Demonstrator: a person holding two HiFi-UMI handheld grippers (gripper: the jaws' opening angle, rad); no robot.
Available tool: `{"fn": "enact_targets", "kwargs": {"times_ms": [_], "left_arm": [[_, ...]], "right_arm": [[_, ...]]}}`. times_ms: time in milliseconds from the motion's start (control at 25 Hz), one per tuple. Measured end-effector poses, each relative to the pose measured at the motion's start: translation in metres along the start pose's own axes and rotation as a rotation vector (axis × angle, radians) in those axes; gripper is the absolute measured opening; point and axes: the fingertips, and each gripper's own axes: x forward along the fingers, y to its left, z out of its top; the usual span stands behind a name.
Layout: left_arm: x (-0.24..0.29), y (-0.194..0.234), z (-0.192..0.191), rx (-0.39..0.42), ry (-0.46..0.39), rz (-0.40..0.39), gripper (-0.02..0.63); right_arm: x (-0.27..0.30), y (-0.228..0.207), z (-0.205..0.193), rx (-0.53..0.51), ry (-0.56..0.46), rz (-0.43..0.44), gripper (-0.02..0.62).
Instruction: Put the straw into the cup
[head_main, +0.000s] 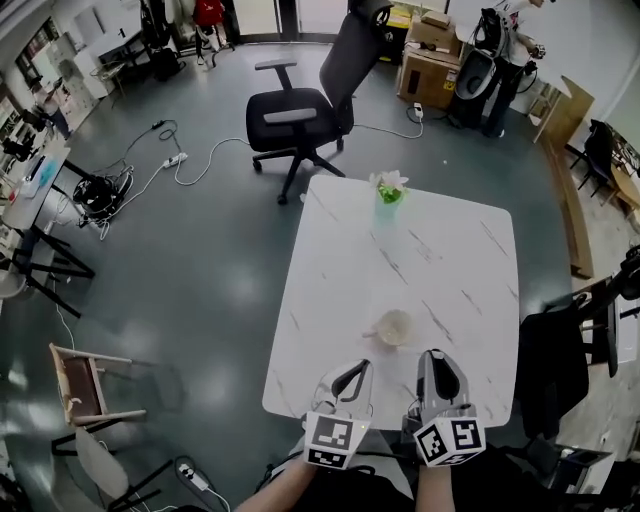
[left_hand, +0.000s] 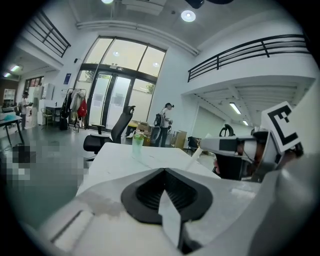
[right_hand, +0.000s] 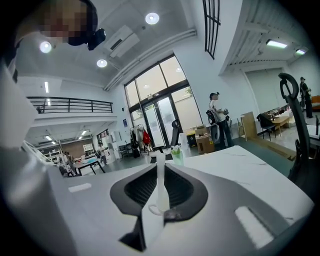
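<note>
- While clamped upright between the closed jaws of the right gripper (head_main: 433, 356), straw (right_hand: 159, 182) not yet in the cup (head_main: 395, 327); held over the near edge of the table (head_main: 450, 250), just short of the cup.
- Done, judging by the grip: straw picked up and stood roughly on end.
- Left to do: carry it over the cup's open mouth, lower the bottom end in, let go.
- Cup upright and apparently empty, a little in from the near edge, about midway along it, just beyond both sets of fingertips.
- Right gripper aimed across the table and only slightly downward, to the right of the cup.
- Left gripper (head_main: 358, 368) beside it, over the same near edge, tilted down a little more; jaws together, nothing seen between them.
- Farther out: green vase (head_main: 389, 190) with a flower by the far edge, well apart from the cup.
</note>
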Motion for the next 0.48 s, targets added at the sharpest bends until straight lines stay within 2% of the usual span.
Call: {"fn": "enact_targets", "kwargs": {"times_ms": [480], "left_arm": [[0.049,-0.001,-0.009,-0.014,0.067,0.007,0.002]], "right_arm": [[0.055,-0.034,-0.032,0.038,0.085,0.027,0.044]]}}
